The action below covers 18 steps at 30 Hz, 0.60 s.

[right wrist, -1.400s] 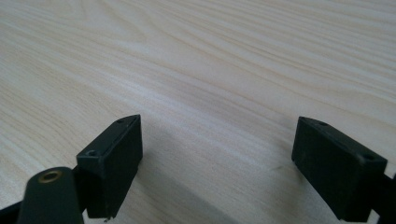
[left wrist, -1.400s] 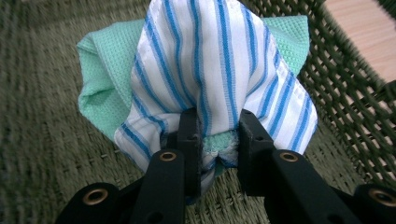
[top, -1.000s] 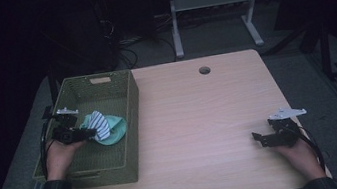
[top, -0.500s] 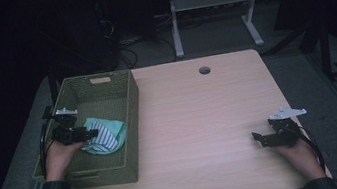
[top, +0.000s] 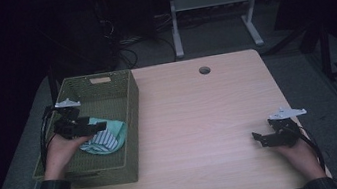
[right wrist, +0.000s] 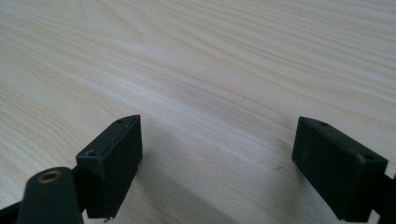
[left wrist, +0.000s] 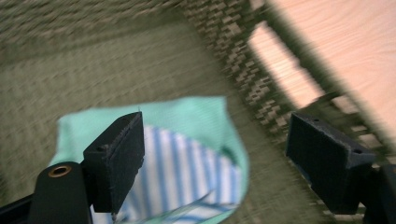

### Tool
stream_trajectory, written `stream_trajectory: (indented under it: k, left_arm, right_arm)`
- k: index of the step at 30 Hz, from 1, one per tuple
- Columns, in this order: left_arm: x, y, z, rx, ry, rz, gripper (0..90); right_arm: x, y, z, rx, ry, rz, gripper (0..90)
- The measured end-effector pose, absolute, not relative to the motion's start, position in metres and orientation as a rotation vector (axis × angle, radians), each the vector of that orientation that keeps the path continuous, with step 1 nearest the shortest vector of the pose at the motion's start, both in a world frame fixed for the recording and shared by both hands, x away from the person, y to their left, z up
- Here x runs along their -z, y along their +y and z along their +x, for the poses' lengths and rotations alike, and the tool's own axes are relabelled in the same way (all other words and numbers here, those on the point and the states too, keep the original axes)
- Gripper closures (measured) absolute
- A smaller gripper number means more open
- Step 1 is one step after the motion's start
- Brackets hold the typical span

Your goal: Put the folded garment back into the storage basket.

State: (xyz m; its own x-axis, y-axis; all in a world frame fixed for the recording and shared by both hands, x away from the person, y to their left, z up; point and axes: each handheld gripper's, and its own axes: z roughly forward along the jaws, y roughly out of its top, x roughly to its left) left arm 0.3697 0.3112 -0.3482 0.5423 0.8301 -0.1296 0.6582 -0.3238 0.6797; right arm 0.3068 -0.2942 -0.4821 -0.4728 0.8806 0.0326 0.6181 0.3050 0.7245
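A mint-green cloth with a blue-and-white striped lining (top: 108,138) lies crumpled on the floor of an olive woven basket (top: 130,105) at the table's left. My left gripper (top: 102,126) hovers just above the cloth inside the basket. Its jaws have just been opening and now stand wide apart, with the cloth (left wrist: 187,163) lying loose below them and the pads off it. The left gripper view shows my left gripper (left wrist: 217,140) over the basket's weave (left wrist: 93,70). My right gripper (top: 259,139) rests open near the table's front right, and my right gripper (right wrist: 215,144) has only bare wood between its jaws.
The light wooden table (top: 200,120) has a round cable hole (top: 204,70) near its far edge. The basket's right wall (left wrist: 233,70) stands close to the left gripper. Behind the table stand a white metal frame (top: 176,22) and cables on a dark floor.
The left jaws have opened and let go of the cloth, which has dropped onto the basket floor. The left hand has lifted slightly. The right gripper has stayed put.
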Motion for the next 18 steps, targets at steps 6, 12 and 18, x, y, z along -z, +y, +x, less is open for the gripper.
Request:
stream_trajectory:
  k: [6, 12, 18]
  left_arm:
    - [0.335, 0.283, 0.365, -0.286, 1.108, 2.089, 18.2]
    - [0.330, 0.256, 0.363, -0.262, 1.041, 2.090, 18.2]
    - [0.324, 0.226, 0.361, -0.236, 0.960, 2.089, 18.2]
  right_arm:
    - [0.482, -0.294, 0.307, -0.973, 2.207, 1.341, 15.7]
    - [0.482, -0.294, 0.307, -0.974, 2.207, 1.341, 15.7]
    - [0.482, -0.294, 0.307, -0.974, 2.207, 1.343, 15.7]
